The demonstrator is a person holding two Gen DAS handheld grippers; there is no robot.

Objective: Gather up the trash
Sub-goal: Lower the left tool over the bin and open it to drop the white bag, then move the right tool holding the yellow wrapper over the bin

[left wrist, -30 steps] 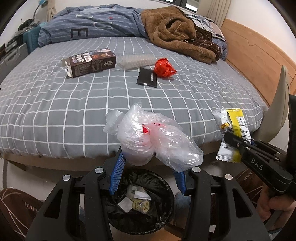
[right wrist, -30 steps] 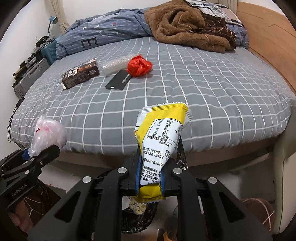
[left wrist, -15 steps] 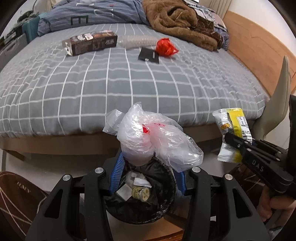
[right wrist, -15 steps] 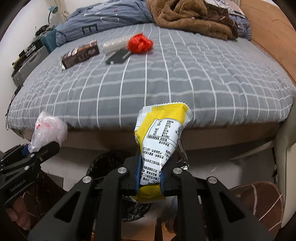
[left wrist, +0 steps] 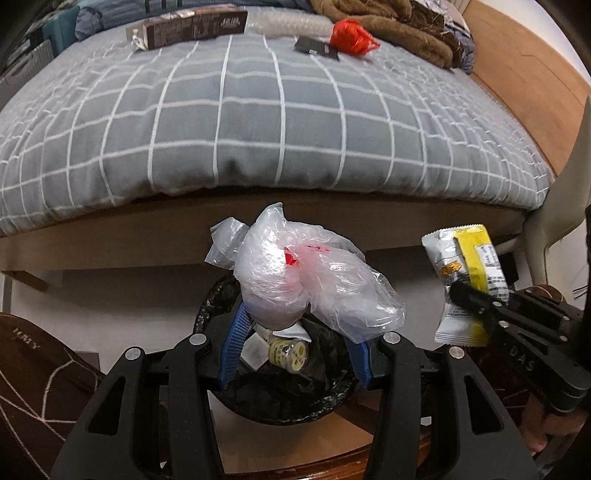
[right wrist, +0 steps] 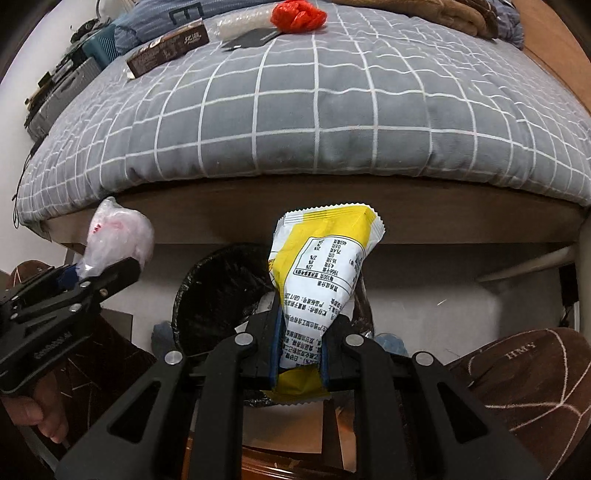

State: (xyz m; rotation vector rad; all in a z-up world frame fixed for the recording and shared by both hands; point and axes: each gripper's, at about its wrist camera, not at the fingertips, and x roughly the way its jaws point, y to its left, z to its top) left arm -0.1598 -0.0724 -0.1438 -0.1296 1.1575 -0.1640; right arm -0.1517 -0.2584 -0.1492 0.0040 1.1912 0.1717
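My left gripper (left wrist: 295, 332) is shut on a crumpled clear plastic bag (left wrist: 303, 284) and holds it right above the black-lined trash bin (left wrist: 218, 306), which holds some paper and a small yellow jar (left wrist: 288, 352). My right gripper (right wrist: 299, 350) is shut on a yellow and white snack wrapper (right wrist: 321, 273), held over the bin's right side (right wrist: 214, 288). The wrapper also shows in the left wrist view (left wrist: 463, 284), and the plastic bag in the right wrist view (right wrist: 118, 236).
On the grey checked bed (left wrist: 258, 110) lie a brown carton (left wrist: 188, 27), a clear wrapper (left wrist: 291, 24), a black packet (left wrist: 316, 48) and a red bag (left wrist: 351, 33). A brown blanket (left wrist: 399, 29) lies behind. Brown slippers (right wrist: 524, 376) sit beside the bin.
Both grippers have dropped lower and closer to the bin, still holding their trash. The bed top now sits higher in both views and the bin shows more fully.
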